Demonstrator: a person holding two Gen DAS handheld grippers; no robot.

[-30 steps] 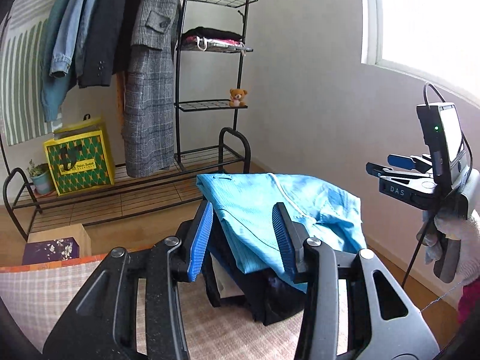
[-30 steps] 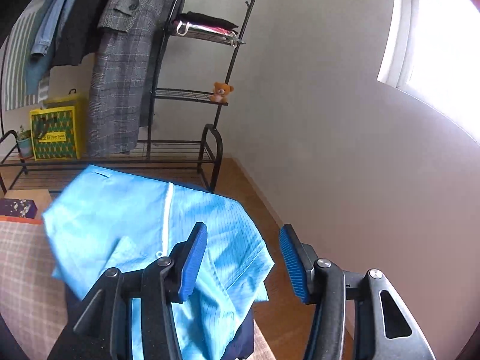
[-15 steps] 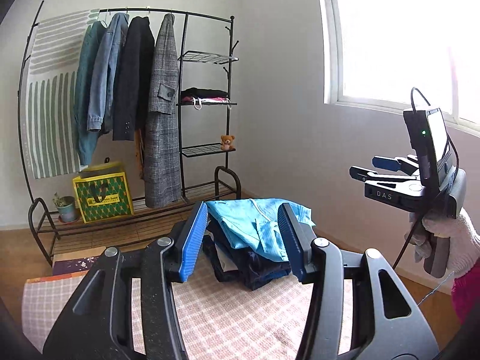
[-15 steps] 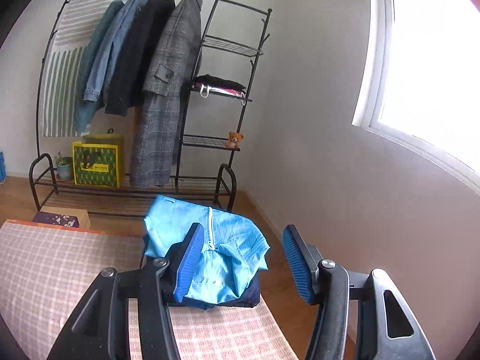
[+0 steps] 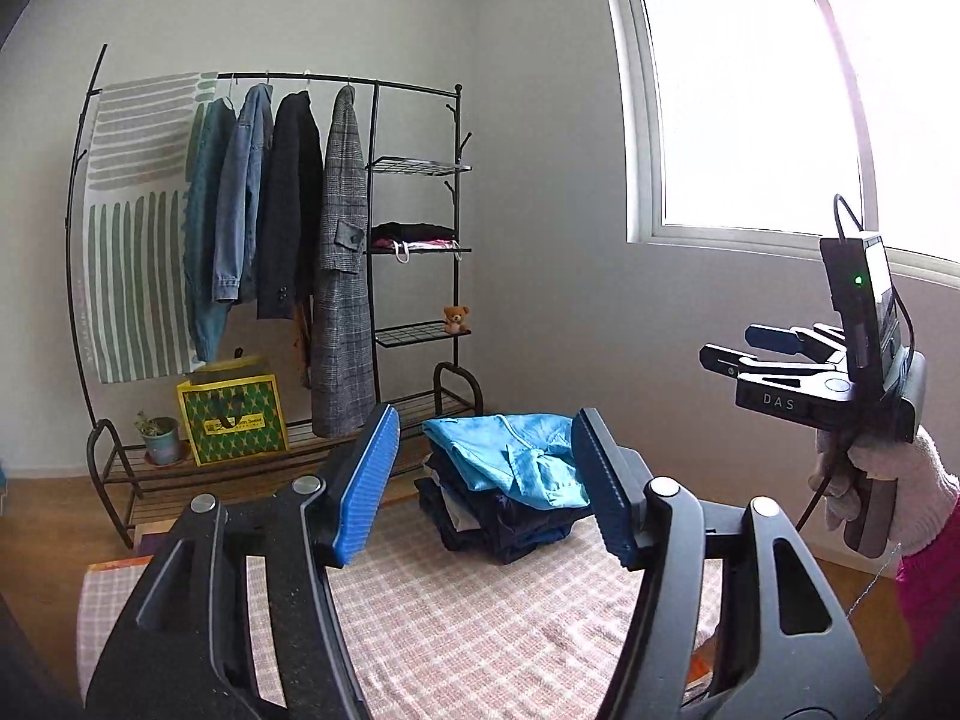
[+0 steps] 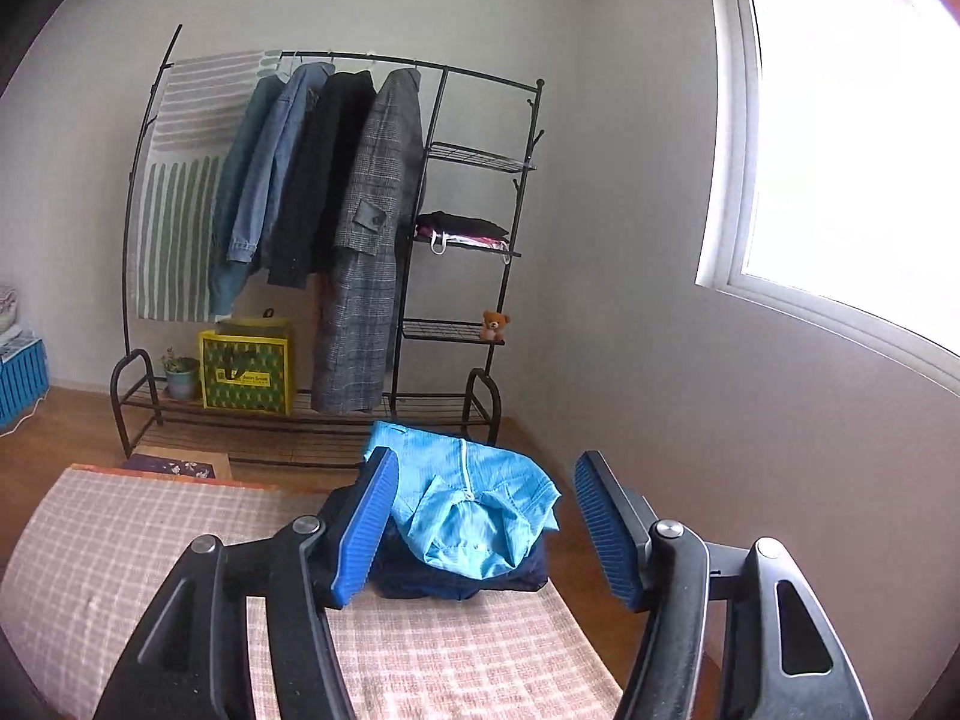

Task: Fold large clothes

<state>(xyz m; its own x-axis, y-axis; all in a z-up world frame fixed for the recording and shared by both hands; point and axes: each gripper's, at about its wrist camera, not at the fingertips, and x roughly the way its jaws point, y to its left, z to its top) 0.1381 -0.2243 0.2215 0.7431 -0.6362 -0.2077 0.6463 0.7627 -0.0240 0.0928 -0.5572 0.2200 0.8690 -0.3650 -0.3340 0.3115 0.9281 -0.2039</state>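
Note:
A folded light-blue shirt (image 5: 510, 456) tops a stack of dark folded clothes (image 5: 498, 525) at the far right end of a checked cloth-covered table (image 5: 468, 618). The shirt also shows in the right wrist view (image 6: 474, 510), on the dark stack (image 6: 462, 576). My left gripper (image 5: 483, 492) is open and empty, held well back from the stack. My right gripper (image 6: 486, 525) is open and empty, also back from the stack. The right gripper shows from the side in the left wrist view (image 5: 774, 348), held in a white-gloved hand.
A black clothes rack (image 5: 270, 276) with hanging coats and wire shelves stands against the far wall. A yellow-green bag (image 5: 231, 414) and a potted plant (image 5: 159, 438) sit on its lower shelf. A window (image 5: 750, 102) is on the right. A blue crate (image 6: 21, 378) is far left.
Both grippers have pulled back and up from the stack, which now looks smaller and farther away. The blue shirt stays lying on top of the pile. Both jaws stay open.

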